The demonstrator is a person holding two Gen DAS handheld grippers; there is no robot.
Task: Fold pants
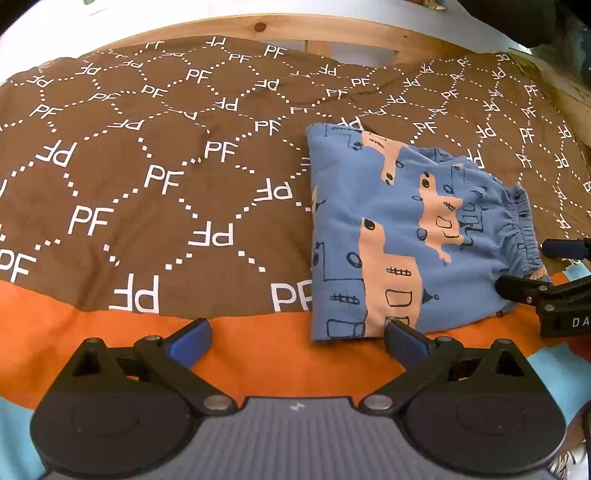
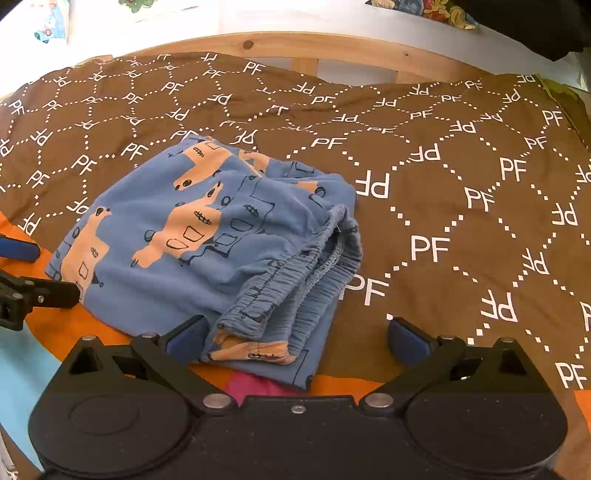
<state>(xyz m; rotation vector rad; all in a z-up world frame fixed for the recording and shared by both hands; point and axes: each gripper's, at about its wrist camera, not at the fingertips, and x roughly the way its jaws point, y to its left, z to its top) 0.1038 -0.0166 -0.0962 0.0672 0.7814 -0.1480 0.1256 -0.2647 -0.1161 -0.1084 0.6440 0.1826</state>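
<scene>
A bed is seen, covered by a brown quilted bedspread printed with white "PF" letters and dotted diamonds (image 1: 155, 173), with an orange band along its near edge and a light wooden bed frame (image 1: 258, 26) at the far edge. The small blue cotton pants with peach animal shapes and an elastic waistband (image 2: 207, 236) are laid near the near edge of the bed, partly on the orange band, toward the right when viewed from the left wrist.

The pants are found already doubled into a compact, roughly square bundle, with the gathered waistband turned toward the right gripper. The folding is judged to be largely done; the waistband end is seen to be loose and bunched, so a last tidy or flattening may be left.

The left gripper (image 1: 295, 334) is held low over the orange band, its jaws spread wide apart and nothing between them; its right blue pad is seen just at the near edge of the pants. The right gripper (image 2: 295, 336) is likewise held low with jaws wide apart, the waistband corner lying between the pads but not clamped.
</scene>
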